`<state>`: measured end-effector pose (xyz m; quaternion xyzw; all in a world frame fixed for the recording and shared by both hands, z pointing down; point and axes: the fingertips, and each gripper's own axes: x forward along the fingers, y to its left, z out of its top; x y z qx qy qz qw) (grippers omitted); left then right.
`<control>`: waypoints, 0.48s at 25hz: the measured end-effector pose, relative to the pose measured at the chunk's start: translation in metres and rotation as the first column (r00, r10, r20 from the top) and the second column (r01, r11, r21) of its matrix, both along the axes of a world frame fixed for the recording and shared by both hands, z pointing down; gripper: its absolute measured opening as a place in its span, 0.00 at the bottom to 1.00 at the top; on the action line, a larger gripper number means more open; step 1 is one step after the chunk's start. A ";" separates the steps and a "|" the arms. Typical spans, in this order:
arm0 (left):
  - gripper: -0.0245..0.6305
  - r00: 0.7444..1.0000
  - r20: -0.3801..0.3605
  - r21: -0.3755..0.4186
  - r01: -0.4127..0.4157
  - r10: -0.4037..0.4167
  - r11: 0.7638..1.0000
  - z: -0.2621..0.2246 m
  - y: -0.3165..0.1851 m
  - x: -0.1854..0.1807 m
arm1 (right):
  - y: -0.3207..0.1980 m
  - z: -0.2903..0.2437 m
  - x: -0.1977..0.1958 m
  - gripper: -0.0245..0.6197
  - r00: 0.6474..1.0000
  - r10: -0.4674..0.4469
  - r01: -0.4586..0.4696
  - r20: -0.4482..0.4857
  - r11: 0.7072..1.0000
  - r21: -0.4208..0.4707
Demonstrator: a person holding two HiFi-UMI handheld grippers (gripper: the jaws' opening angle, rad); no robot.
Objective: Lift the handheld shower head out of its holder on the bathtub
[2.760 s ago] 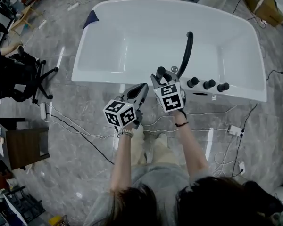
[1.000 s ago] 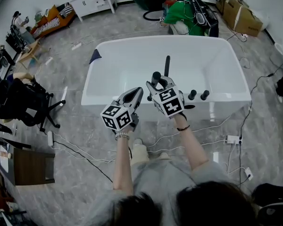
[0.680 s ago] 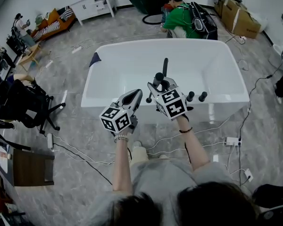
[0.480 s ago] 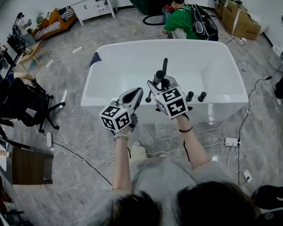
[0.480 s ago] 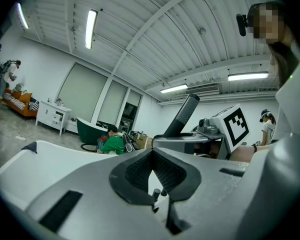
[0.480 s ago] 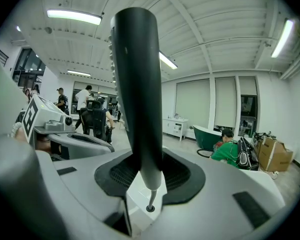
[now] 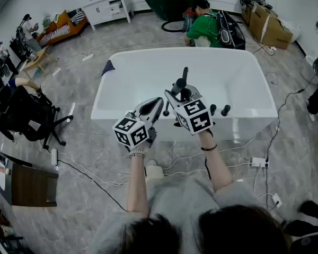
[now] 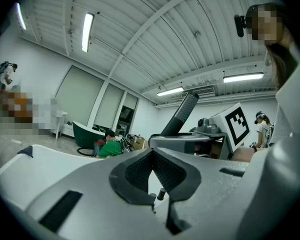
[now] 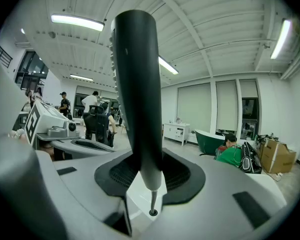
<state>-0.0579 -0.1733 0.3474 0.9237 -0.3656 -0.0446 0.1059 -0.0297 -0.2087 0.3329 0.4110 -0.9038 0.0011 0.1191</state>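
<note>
The shower head (image 7: 184, 77) is a slim black wand standing nearly upright (image 9: 137, 94). My right gripper (image 7: 180, 92) is shut on its lower handle, and its pads (image 9: 177, 174) press it from both sides. A thin metal tip hangs free below the grip. The wand is held above the near rim of the white bathtub (image 7: 116, 112). My left gripper (image 7: 158, 102) hovers just left of the right one, shut with nothing between its pads (image 8: 135, 171). From there the wand (image 8: 182, 115) shows to the right. The holder is hidden behind the right gripper.
Two black knobs (image 7: 218, 110) stand on the tub rim right of the grippers. A person in green (image 7: 204, 23) crouches behind the tub. An office chair (image 7: 21, 112) stands at the left. Cables (image 7: 254, 160) run over the floor, and cardboard boxes (image 7: 270, 28) sit at the back right.
My right gripper has risen a little with the shower head in it. The left gripper has risen alongside it. Both grips look unchanged.
</note>
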 end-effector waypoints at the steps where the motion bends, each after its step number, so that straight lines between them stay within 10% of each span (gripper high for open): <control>1: 0.04 1.000 0.001 0.002 -0.001 0.001 1.000 0.000 0.001 0.001 | 0.001 0.000 0.001 0.24 1.000 0.001 -0.001 0.002 1.000 0.002; 12: 0.04 1.000 -0.006 0.024 -0.009 0.010 1.000 -0.006 0.011 0.000 | 0.012 -0.004 0.002 0.24 0.999 0.024 -0.024 0.033 1.000 0.012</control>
